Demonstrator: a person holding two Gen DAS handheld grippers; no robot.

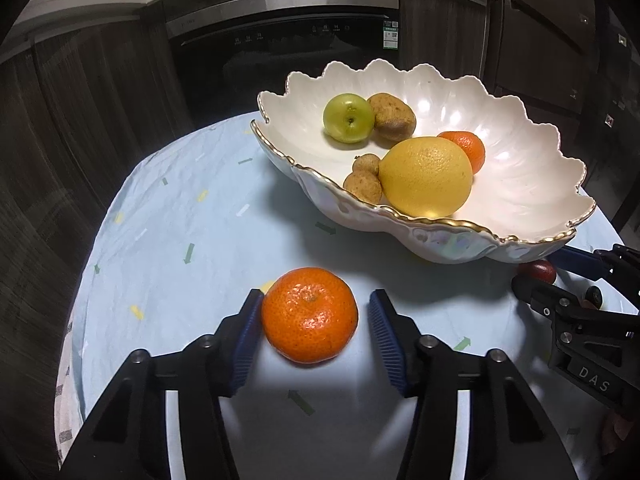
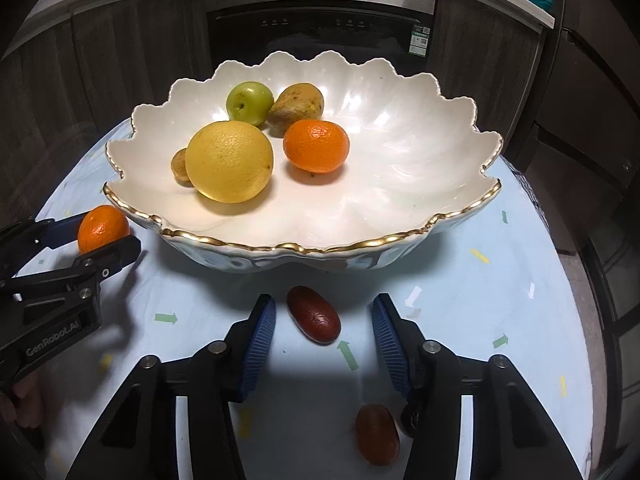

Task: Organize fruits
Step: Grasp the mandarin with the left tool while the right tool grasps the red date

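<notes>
- Dark kitchen cabinets and a built-in oven (image 1: 280,36) fill the top of both views, and below them we've got a round table under a pale blue cloth (image 1: 180,240) dotted with little arrows.
- Our left gripper (image 1: 316,312) comes in from the bottom edge of the left wrist view, tilted down at the cloth. Its blue pads sit either side of a mandarin (image 1: 310,314) lying on the cloth at lower centre. The left pad looks right against the peel, the right one shows a thin gap, so we'd call it not yet clamped.
- Our right gripper (image 2: 324,318) has the same downward tilt from the bottom of the right wrist view. Its jaws stand apart around a dark red date (image 2: 314,314), clear space on both sides.
- A second date (image 2: 377,434) lies lower right in that view, just beside the right finger.
- Scalloped white bowl (image 2: 332,246) with a gold rim takes up the middle, just past both grippers. Inside: a big yellow citrus (image 2: 230,161), another mandarin (image 2: 316,146), a green apple (image 2: 250,103) and some brownish fruit.
- Bit of a hand (image 2: 24,404) shows at the lower left edge.
</notes>
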